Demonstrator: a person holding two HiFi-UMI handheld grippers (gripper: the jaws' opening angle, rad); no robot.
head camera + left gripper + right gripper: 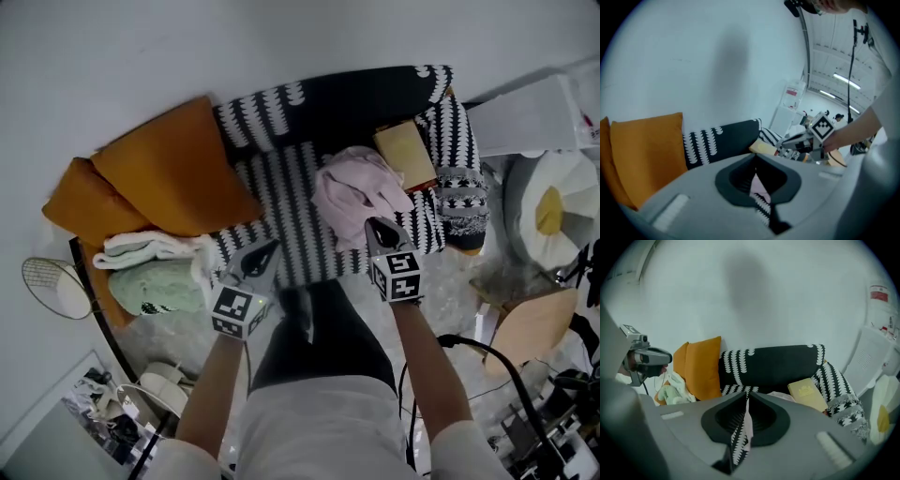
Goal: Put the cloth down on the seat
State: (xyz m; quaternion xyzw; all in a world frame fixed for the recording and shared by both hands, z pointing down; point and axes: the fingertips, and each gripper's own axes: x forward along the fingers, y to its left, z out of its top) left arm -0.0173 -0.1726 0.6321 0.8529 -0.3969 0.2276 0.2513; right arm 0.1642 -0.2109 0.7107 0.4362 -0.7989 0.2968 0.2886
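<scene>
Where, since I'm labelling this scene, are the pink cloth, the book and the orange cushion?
pink cloth (pixel 356 192): head view, middle of the heap.
book (pixel 405 155): head view, centre of its cover.
orange cushion (pixel 178 169): head view, middle of its face.

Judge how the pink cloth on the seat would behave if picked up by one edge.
The pink cloth lies crumpled in soft folds on the seat, so it would probably hang limp. It looks thin, so likely light. A push would likely bunch it, not slide it.
</scene>
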